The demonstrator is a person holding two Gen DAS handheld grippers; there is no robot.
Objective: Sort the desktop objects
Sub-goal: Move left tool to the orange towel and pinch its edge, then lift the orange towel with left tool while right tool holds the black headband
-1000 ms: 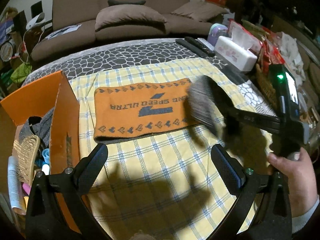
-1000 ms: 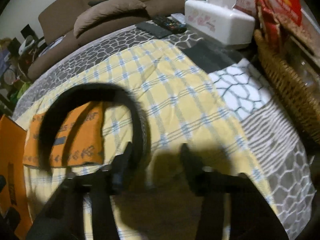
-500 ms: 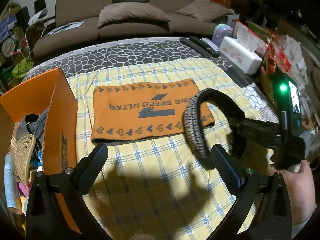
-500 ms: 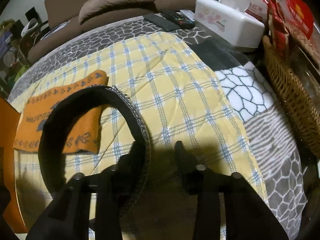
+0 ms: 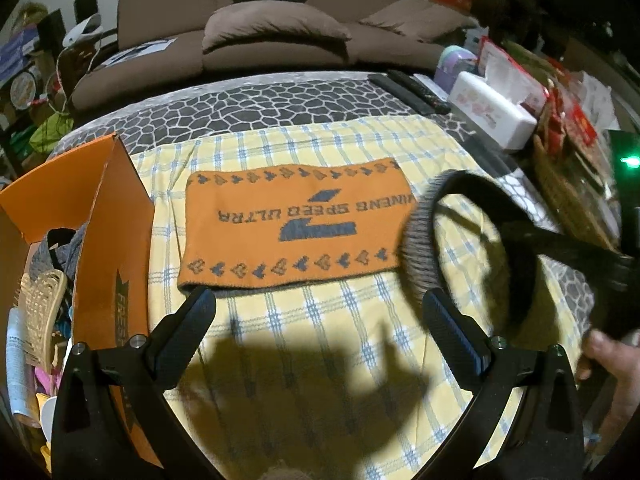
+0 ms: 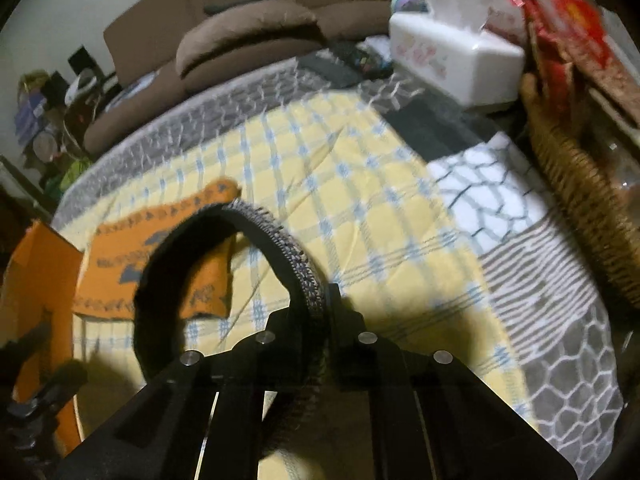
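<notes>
My right gripper (image 6: 320, 312) is shut on a dark grey headband (image 6: 288, 252) and holds it above the yellow checked cloth. The headband also shows in the left wrist view (image 5: 420, 248), to the right of an orange knitted band (image 5: 296, 228) that lies flat on the cloth. My left gripper (image 5: 320, 320) is open and empty, low over the cloth just in front of the orange band. An open orange box (image 5: 108, 232) at the left holds a wooden comb (image 5: 40, 304) and other small items.
A white tissue box (image 5: 492, 112) and remote controls (image 5: 412, 88) lie at the far right of the table. A wicker basket (image 6: 580, 216) stands along the right edge. A brown sofa (image 5: 260, 24) is behind.
My right gripper's fingers have closed together onto the headband, which now stands more upright in the grip. The left gripper has hardly moved.
</notes>
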